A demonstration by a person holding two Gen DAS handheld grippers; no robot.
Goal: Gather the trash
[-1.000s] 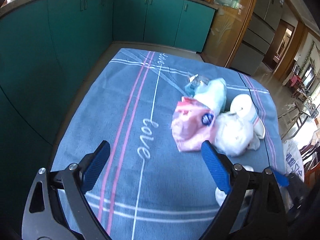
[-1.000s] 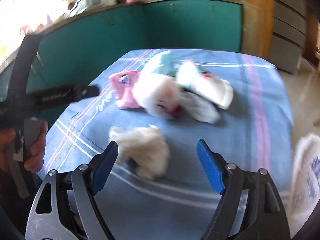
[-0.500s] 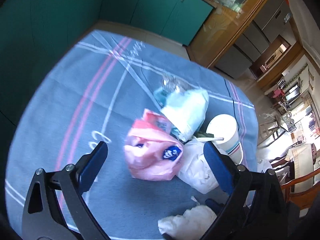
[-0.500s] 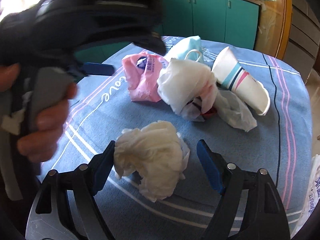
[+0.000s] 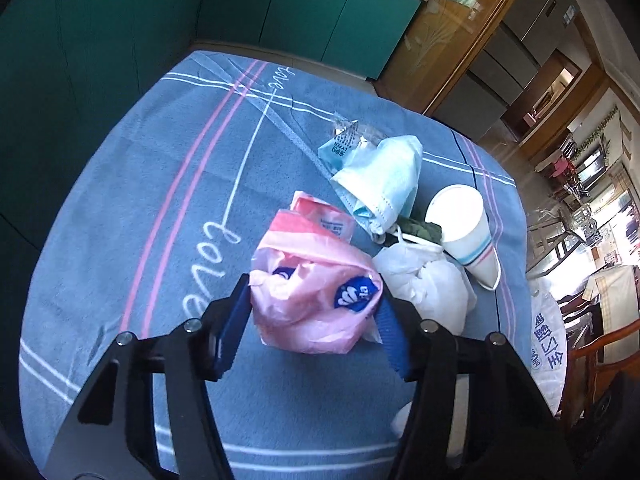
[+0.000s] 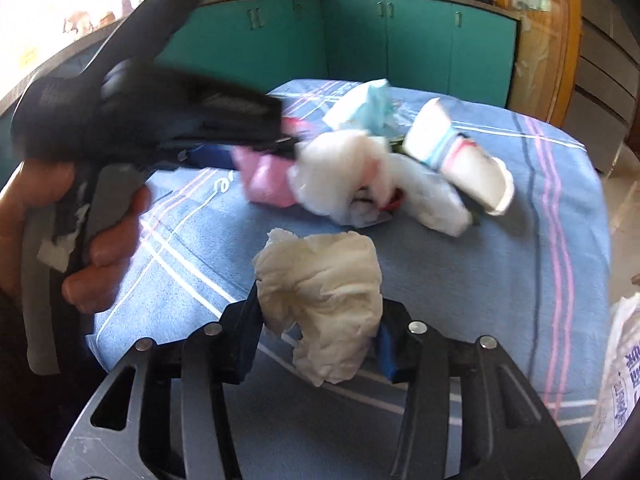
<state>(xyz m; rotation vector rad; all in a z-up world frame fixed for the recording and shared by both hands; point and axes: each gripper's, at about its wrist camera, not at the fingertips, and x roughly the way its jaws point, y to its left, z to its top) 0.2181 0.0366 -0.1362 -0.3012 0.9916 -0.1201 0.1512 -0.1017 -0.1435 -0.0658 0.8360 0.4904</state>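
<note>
Your left claw (image 5: 314, 322) has just been closing, and its blue pads now press both sides of the pink plastic bag (image 5: 316, 300) on the worktop (image 5: 168, 216). Your right claw (image 6: 318, 330) has likewise just closed on the crumpled tissue (image 6: 320, 296). Beyond both claws lie a white bag (image 5: 426, 292), paper cup (image 5: 466, 232) and face mask (image 5: 384, 176).

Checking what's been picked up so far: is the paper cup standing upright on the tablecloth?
No, the paper cup lies tipped on its side beside the white plastic bag.
</note>
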